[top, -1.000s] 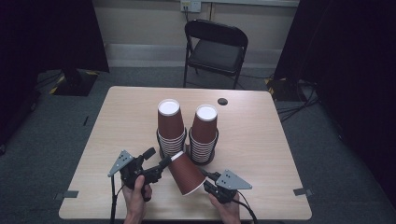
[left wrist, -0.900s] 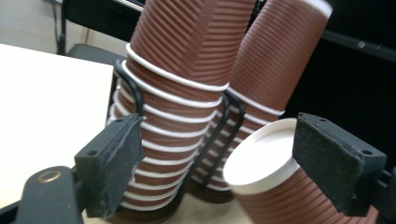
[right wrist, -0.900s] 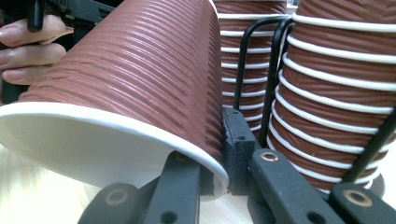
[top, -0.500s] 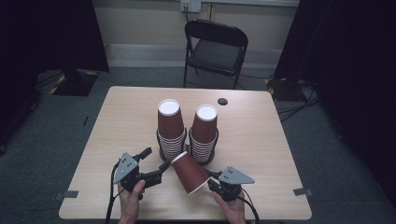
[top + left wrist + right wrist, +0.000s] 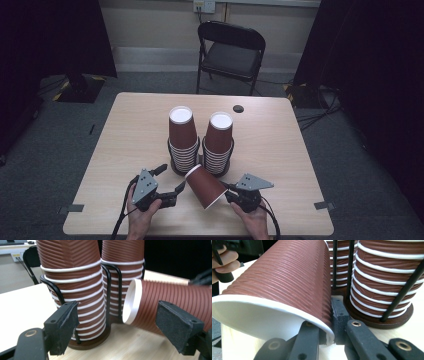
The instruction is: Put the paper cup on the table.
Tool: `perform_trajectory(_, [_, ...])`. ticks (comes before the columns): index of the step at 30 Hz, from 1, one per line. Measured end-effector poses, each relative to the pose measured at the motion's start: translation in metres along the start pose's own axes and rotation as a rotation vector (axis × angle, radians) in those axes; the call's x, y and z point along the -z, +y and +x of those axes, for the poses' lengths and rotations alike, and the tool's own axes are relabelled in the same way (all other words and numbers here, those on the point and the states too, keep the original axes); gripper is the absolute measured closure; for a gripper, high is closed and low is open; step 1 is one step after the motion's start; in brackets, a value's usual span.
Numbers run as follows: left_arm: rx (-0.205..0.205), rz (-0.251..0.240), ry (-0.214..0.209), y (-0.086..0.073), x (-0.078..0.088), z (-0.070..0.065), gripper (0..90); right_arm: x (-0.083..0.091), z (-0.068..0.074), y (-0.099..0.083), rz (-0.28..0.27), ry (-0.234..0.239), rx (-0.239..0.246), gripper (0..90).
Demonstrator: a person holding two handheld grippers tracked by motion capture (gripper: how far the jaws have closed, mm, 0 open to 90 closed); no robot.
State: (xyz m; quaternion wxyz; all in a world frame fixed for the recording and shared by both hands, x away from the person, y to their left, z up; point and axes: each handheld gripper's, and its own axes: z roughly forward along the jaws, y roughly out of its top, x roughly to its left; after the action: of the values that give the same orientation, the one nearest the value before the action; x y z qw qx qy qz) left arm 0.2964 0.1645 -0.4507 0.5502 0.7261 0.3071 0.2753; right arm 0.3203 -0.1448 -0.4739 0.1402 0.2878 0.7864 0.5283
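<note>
Two stacks of ribbed brown paper cups, left stack (image 5: pixel 182 135) and right stack (image 5: pixel 219 142), stand upside down in black wire holders mid-table. A single brown cup (image 5: pixel 204 186) lies tilted in front of them, its white base pointing up-left. My right gripper (image 5: pixel 226 190) is shut on that cup's rim (image 5: pixel 287 277), one jaw inside and one outside. My left gripper (image 5: pixel 171 178) is open, its jaws spread on either side of the cup's base (image 5: pixel 175 297) without touching it. The left stack (image 5: pixel 72 277) rises just behind the left jaw.
A small black disc (image 5: pixel 238 108) lies near the table's far edge. A black folding chair (image 5: pixel 231 50) stands beyond the table (image 5: pixel 300 165). Bare tabletop lies to the left and right of the holders. Dark curtains flank the room.
My left gripper has shifted slightly right, closer to the tilted cup's base. The right gripper still holds the cup in about the same spot.
</note>
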Motion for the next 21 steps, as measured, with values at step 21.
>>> perform_trajectory(21, [-0.237,0.087,-0.054,-0.009,-0.008,-0.023,17.4,0.004,-0.014,0.024,0.136,0.091,-0.039,84.1])
